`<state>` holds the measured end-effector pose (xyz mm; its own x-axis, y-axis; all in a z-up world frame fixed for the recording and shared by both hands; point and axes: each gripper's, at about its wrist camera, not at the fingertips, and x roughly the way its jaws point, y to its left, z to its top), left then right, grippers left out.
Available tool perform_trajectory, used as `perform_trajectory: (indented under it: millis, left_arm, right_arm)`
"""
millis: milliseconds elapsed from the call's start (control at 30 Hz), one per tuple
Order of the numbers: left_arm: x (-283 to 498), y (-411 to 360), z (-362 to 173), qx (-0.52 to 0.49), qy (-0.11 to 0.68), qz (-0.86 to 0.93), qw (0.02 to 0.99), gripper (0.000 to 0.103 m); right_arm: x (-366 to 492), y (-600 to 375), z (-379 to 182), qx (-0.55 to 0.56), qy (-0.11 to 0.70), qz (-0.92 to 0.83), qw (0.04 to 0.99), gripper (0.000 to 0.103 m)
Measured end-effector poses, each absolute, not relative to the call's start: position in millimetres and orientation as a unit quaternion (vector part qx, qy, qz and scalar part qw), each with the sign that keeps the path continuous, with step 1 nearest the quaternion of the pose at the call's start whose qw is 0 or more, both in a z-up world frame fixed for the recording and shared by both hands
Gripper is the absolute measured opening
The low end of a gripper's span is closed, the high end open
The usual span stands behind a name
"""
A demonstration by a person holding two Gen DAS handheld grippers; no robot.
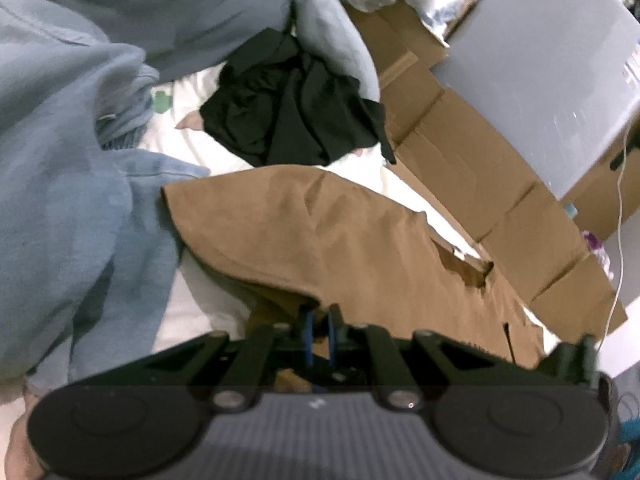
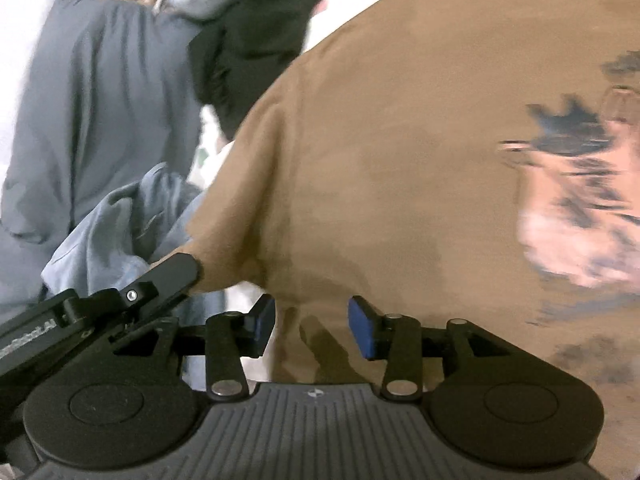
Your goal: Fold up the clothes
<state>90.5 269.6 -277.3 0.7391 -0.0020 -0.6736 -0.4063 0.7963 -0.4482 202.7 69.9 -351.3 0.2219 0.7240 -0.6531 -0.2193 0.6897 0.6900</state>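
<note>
**Brown shirt pinched on 1 side, free on the other**

The brown shirt point(image 1: 360, 248) lies spread over the white bed point(image 1: 192, 312), with a blue garment point(image 1: 60, 200) bunched on the left of the left view and a black garment point(image 1: 292, 116) heaped beyond. Cardboard point(image 1: 500, 200) lines the far edge.

The left tool point(image 1: 319, 332) is clamped tight on the shirt's near edge, cloth tenting up from the pinch. The right tool point(image 2: 312, 328) stands with its jaws apart above the shirt point(image 2: 400, 140), blue pads point(image 2: 362, 330) clear of the fabric and gripping nothing.

This looks like light, limp cotton: it will sag, drape and crease wherever it is lifted, and 1 pinch alone drags it askew. Best bet is a hem or sleeve seam, where doubled cloth gives the pads something to bite. The print point(image 2: 580, 200) sits face up, off to the right.
</note>
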Motion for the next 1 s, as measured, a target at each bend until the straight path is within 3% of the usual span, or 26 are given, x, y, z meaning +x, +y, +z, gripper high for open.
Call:
perform_trajectory:
  millis: [400,700,1000]
  left_arm:
    - [110.8,227.1,-291.8,-0.224,0.376,0.074,0.896,0.008]
    - [119.1,210.0,-329.3,-0.182,0.453,0.075,0.869,0.014]
    - [94.0,232.3,-296.9,-0.169,0.434,0.087,0.881,0.018]
  right_arm:
    - [194.7,-3.7,-339.3,0.268,0.527,0.229,0.773,0.048]
    - [191.9,-10.2,-337.1,0.261,0.529,0.227,0.775,0.048]
    - [187.6,-5.9,-335.6,0.256,0.529,0.230,0.776,0.048]
